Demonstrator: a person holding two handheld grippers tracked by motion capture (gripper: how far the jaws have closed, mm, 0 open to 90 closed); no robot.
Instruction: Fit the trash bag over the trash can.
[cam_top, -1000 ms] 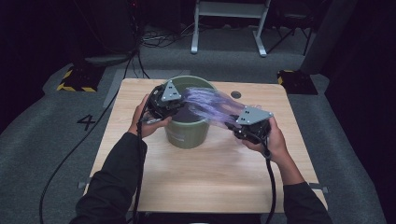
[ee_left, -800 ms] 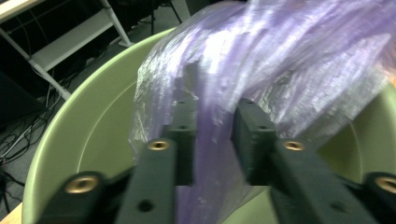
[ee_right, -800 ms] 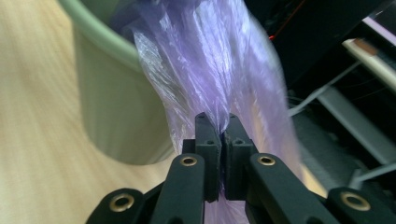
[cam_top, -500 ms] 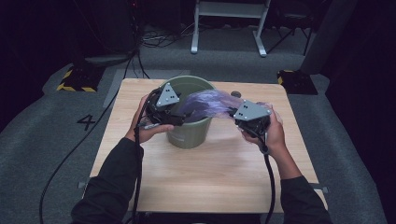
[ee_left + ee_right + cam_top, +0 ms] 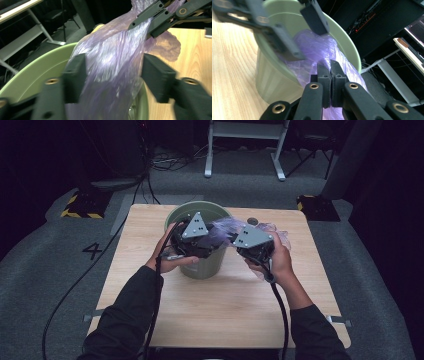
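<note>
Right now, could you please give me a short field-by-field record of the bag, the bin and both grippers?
bag: purple plastic bag, draped over the bin's rim
bin: green bin, upright on the wooden table
left gripper: jaws either side of the bag, just been closing, not pressing it
right gripper: shut on the bag

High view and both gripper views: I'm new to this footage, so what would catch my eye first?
A shiny purple plastic bag stretches from the green bin at the table's middle. The right hand-held gripper pinches it shut, while the left hand-held gripper straddles it, jaws apart.
</note>
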